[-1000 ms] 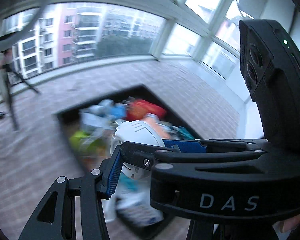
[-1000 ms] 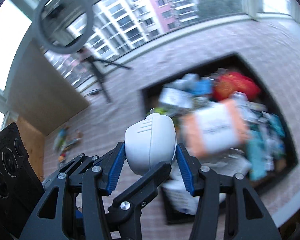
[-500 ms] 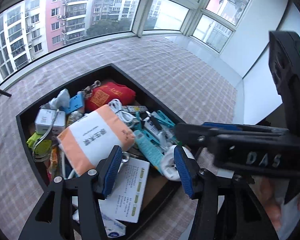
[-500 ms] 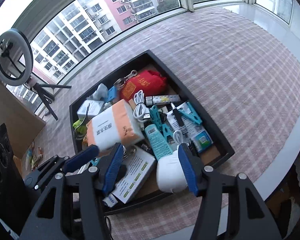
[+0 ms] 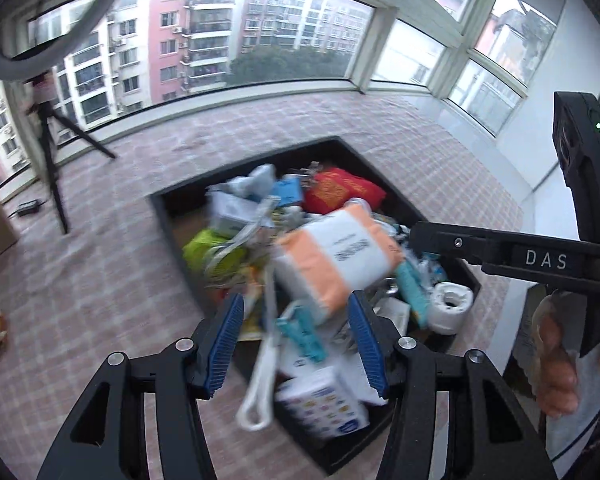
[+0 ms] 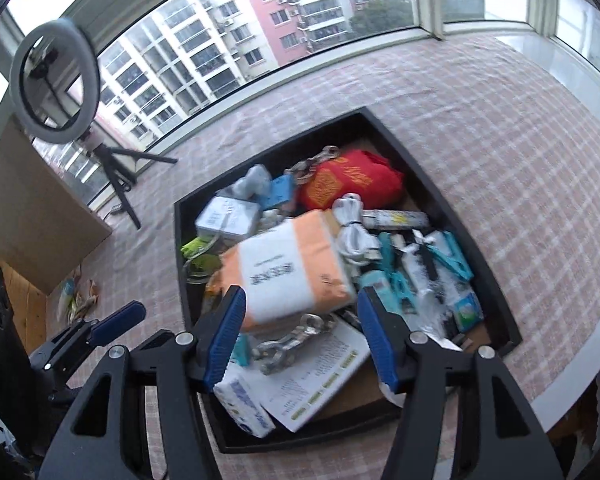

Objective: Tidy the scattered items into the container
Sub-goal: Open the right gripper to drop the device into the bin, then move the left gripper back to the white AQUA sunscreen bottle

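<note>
Clearly both hand-held grippers hang empty, jaws apart, above the full black tray (image 6: 452,200). Left hand-held gripper (image 5: 296,344) and right hand-held gripper (image 6: 302,336) each face the orange-and-white packet (image 6: 288,268) at twelve o'clock, just ahead; its long axis runs ten to four, and the right seems nearer.

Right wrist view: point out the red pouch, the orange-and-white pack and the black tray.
red pouch (image 6: 352,180), right wrist view, centre of its printed face
orange-and-white pack (image 6: 284,268), right wrist view, white middle band
black tray (image 6: 384,128), right wrist view, far rim
</note>
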